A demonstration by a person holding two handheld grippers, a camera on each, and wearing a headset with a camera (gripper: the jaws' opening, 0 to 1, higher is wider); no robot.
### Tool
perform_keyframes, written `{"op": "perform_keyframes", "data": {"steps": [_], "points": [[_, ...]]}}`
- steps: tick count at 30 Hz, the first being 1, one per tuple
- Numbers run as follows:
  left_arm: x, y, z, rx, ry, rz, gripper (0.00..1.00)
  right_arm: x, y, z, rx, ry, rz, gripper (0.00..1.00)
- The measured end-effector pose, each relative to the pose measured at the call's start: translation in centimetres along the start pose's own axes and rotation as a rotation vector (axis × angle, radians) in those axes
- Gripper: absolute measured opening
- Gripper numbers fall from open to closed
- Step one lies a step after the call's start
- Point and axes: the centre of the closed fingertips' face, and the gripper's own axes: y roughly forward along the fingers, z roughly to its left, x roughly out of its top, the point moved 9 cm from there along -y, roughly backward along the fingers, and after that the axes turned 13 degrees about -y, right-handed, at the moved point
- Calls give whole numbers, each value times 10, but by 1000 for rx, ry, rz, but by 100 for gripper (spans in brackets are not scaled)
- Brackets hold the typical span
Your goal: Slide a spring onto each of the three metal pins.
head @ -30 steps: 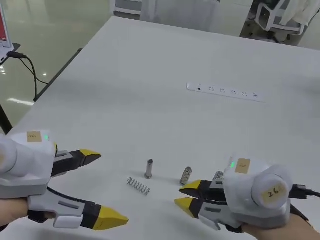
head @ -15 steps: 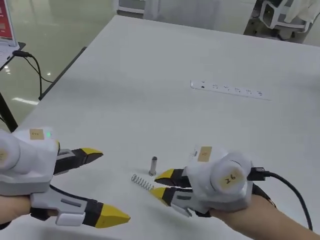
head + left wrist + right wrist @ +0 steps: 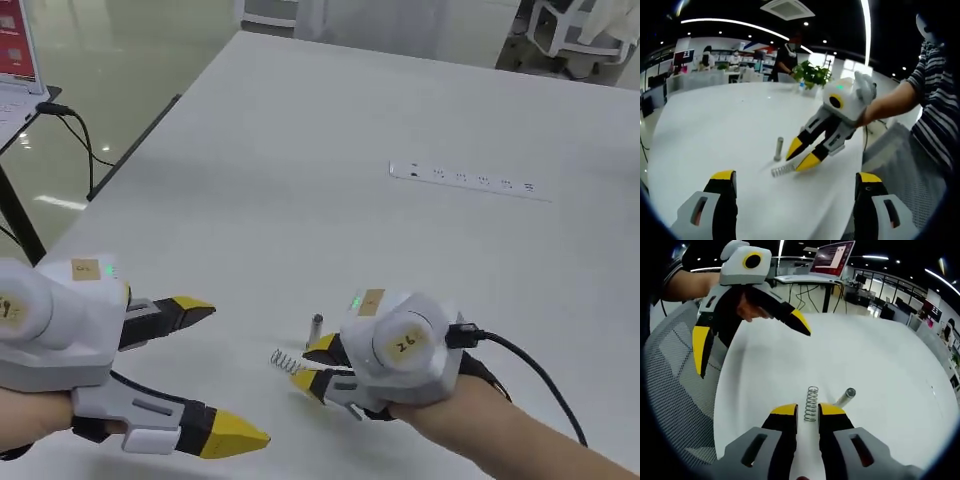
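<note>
The spring [image 3: 286, 361] lies flat on the white table [image 3: 300, 180] at its near edge, loose and not on any pin. Just beyond it and a little to the right, one bare metal pin [image 3: 317, 327] stands upright, close to the spring but apart from it. Your right gripper [image 3: 312, 365] sits low over the table, pointing left at the spring, with its yellow tips released and only narrowly parted. In the right gripper view the spring [image 3: 811, 403] runs straight away from you, its near end sits between your right gripper's [image 3: 809, 412] two tips, and the pin [image 3: 845, 397] stands just to its right. I cannot tell from that view whether either tip actually touches the coils. The left gripper view shows the same layout from the other side: the spring [image 3: 782, 170] on the table, the pin [image 3: 779, 148] behind it, and the right gripper [image 3: 801, 156] angled down with its lower tip at the spring's end. Your left gripper [image 3: 225, 372] is at the near left, well apart from the spring, with its claw spread wide and grasping nothing. A white power strip [image 3: 468, 182] lies far out on the right of the table, and a laptop [image 3: 15, 60] stands off the table's far left.
</note>
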Motion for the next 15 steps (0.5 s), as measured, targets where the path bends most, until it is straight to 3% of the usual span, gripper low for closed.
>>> {"op": "perform_keyframes", "data": {"steps": [6,15], "points": [[-4,-1,0,1,-8,9,95,-13,7,0,6,7,54,11],[-2,3,-2,-9,-6,9,95,-11,-4,0,24,9,17,8]]}}
